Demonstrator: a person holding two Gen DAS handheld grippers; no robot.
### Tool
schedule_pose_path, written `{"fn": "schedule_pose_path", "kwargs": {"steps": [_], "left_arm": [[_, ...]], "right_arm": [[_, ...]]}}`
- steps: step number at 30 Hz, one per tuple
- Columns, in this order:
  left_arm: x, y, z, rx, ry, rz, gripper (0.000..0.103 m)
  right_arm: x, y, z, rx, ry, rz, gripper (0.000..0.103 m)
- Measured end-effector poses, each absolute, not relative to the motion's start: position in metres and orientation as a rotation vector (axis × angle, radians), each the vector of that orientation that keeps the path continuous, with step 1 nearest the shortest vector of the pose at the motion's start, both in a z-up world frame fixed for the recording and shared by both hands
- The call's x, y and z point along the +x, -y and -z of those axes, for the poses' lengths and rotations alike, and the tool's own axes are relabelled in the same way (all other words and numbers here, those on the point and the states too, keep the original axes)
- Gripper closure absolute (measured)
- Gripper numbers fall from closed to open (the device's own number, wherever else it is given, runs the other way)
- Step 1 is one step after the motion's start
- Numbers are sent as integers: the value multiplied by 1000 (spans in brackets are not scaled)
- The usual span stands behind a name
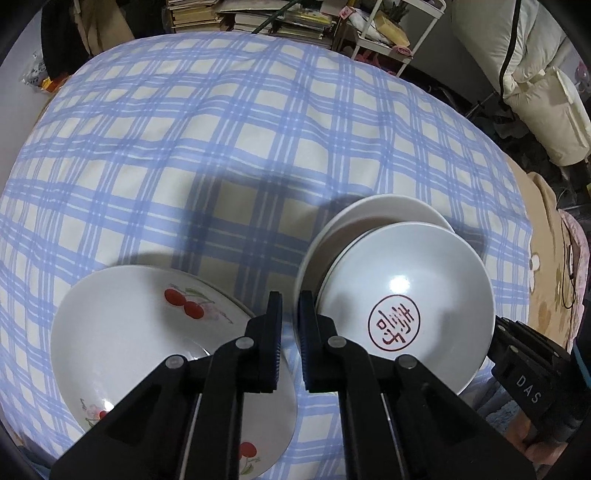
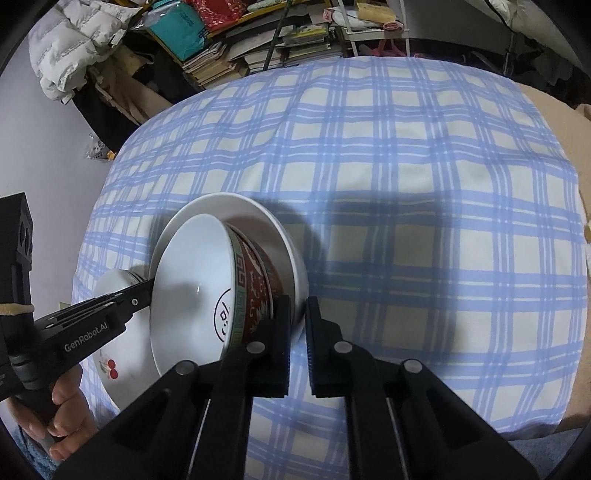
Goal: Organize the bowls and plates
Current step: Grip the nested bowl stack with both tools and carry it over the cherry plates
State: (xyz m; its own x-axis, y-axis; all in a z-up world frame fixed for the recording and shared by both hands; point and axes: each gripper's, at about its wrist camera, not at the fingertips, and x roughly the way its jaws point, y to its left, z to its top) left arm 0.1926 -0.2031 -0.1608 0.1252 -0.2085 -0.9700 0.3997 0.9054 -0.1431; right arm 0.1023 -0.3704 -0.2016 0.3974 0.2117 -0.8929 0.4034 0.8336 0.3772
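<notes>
A white plate with cherries [image 1: 140, 343] lies at the near left of the checked cloth; it also shows in the right wrist view [image 2: 122, 354]. A bowl with a red seal mark [image 1: 406, 306], red-patterned outside [image 2: 255, 280], sits tilted in a plain white bowl [image 1: 369, 218], also visible from the right [image 2: 258, 214]. My left gripper [image 1: 290, 325] is nearly shut and empty, its tips between the plate and the bowls. My right gripper [image 2: 297, 325] is nearly shut, its left finger [image 2: 282, 325] against the white bowl's rim, holding nothing.
The blue-and-white checked cloth [image 1: 240, 140] covers a soft bed-like surface. Stacks of books [image 2: 258, 48] and a white rack [image 1: 380, 33] stand behind it. A white padded jacket [image 1: 517, 55] hangs at the right.
</notes>
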Motion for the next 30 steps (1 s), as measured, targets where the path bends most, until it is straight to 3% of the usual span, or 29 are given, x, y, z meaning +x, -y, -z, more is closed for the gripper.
{"fn": "schedule_pose_path", "kwargs": {"steps": [10, 30], "left_arm": [[193, 206, 161, 153, -1373, 421, 97], [190, 213, 140, 208, -1311, 448, 101]], "right_arm": [[100, 379, 207, 716, -1158, 171, 92], [108, 383, 191, 672, -1177, 143, 92]]}}
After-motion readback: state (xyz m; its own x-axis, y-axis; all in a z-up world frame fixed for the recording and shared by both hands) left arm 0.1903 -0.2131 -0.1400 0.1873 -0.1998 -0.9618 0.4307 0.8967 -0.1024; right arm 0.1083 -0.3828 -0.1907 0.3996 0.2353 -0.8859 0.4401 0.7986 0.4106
